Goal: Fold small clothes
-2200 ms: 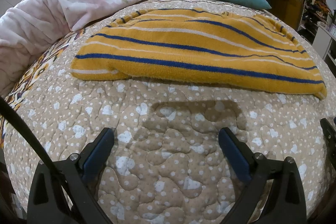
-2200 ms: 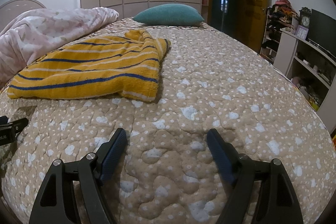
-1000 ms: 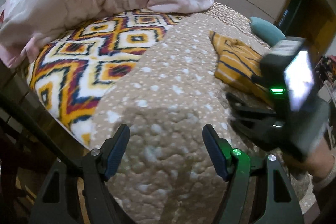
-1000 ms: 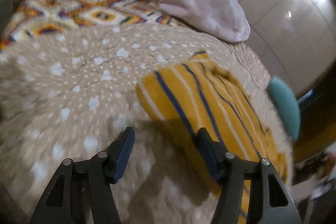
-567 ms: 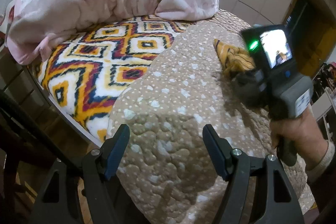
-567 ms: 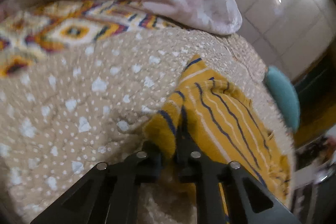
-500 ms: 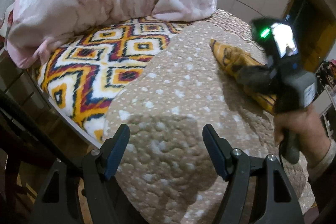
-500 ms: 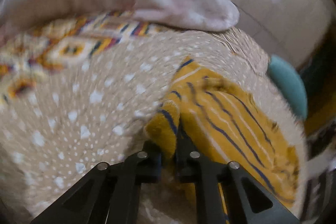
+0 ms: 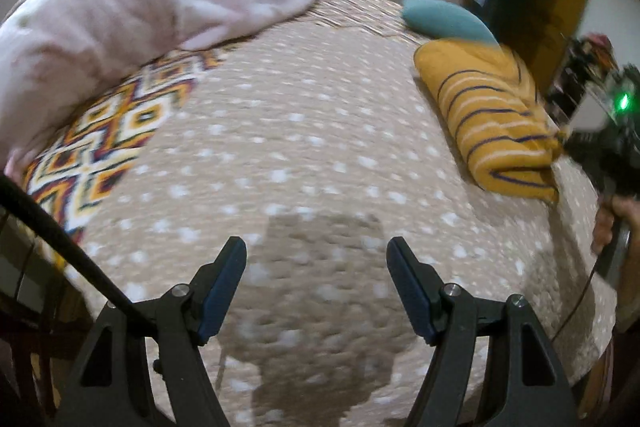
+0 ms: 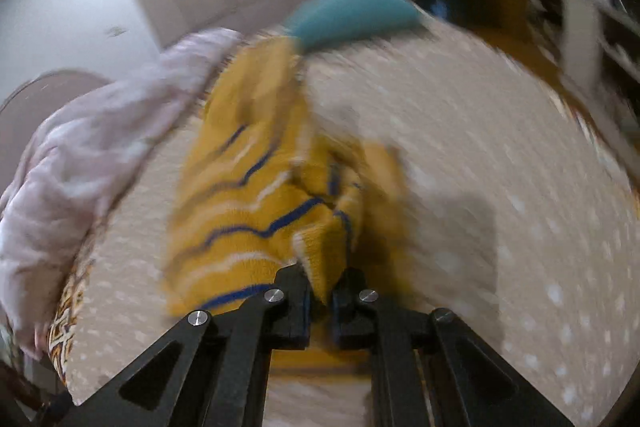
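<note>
Sweater [image 10: 256, 211] now doubled, seemingly headboard-pointing.

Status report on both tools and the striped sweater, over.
Right tool shut on yellow knit sweater with blue and white stripes, corner folded over. Left tool open, empty, above dotted beige quilt. Nothing blocking.

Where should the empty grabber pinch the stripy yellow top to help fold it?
Probably the free near corner of the yellow knitted top with blue and white stripes, coming in from the front over the dotted beige quilt. The layers stack into a thick edge there, while the right tool already pinches the other corner.
</note>
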The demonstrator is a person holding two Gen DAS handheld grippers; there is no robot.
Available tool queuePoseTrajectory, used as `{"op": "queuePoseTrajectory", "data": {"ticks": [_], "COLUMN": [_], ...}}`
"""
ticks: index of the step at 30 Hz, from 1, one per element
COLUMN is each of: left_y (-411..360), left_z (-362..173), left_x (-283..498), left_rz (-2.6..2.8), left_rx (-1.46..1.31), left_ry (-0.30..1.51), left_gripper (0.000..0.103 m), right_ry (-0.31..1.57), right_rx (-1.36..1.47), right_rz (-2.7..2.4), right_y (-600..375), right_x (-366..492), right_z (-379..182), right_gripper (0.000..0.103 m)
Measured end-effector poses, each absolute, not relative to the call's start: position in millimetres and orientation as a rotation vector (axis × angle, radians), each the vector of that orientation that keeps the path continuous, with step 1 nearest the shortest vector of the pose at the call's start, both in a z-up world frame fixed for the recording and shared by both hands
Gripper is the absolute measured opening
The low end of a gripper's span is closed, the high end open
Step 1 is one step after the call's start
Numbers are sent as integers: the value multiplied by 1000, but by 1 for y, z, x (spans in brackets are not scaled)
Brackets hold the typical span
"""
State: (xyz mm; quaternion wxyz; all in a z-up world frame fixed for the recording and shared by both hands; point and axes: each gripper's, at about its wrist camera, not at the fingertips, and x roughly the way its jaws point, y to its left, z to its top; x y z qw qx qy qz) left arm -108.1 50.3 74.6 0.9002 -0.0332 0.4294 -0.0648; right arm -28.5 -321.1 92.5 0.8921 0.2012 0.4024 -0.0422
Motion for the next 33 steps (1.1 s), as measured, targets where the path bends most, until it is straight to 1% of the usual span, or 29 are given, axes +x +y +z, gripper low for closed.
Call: {"op": "queuePoseTrajectory", "data": {"ticks": [2, 3, 5, 10, 14, 15, 18, 21, 23, 25, 28, 29, 30, 31, 32, 33], "left_y": [36, 29, 16, -7, -18, -19, -24, -34, -45, -60, -86, -94, -102, -108, -111, -112], "left_z": [71, 70, 70, 81, 86, 86, 86, 89, 96, 98, 81, 71, 57, 43, 33, 25], "left_x": [-103, -101, -96, -89, -82, -80, -71, -52, -34, -10, 28, 38, 48, 55, 58, 58], "left_rz": [-164, -178, -203, -251, -257, -259, -285, -327, -349, -360, -379, -379, -372, -374, -378, -382], "left_rx": [-58, -53, -44, -12, 28, 29, -11, -79, -126, -156, -186, -181, -165, -155, -154, -160], "left_ry": [906, 913, 922, 914, 896, 893, 897, 898, 864, 840, 895, 931, 981, 1032, 1063, 1066], "left_gripper": [72, 72, 72, 72, 72, 72, 72, 72, 72, 73, 73, 73, 73, 73, 74, 76], "right_ry": [905, 905, 877, 855, 812, 772, 677, 678, 689, 713, 814, 844, 868, 872, 863, 854], "right_rx": [508, 564, 624, 609, 626, 624, 600, 598, 639, 689, 738, 754, 766, 762, 742, 741], "right_rz": [-70, -36, 5, 31, 19, 12, 12, 108, 187, 258, 276, 257, 224, 204, 172, 169], "right_y": [-344, -352, -357, -361, -375, -379, -384, -377, -373, -368, -366, -368, -373, -376, -381, -384], "right_x": [-34, -39, -44, -47, -66, -75, -88, -70, -50, -22, 26, 34, 42, 46, 46, 45], "right_z": [59, 47, 42, 51, 62, 72, 105, 122, 124, 118, 86, 72, 56, 49, 42, 40], "right_gripper": [8, 8, 9, 12, 23, 25, 25, 26, 26, 26, 26, 23, 16, 10, 1, 0]}}
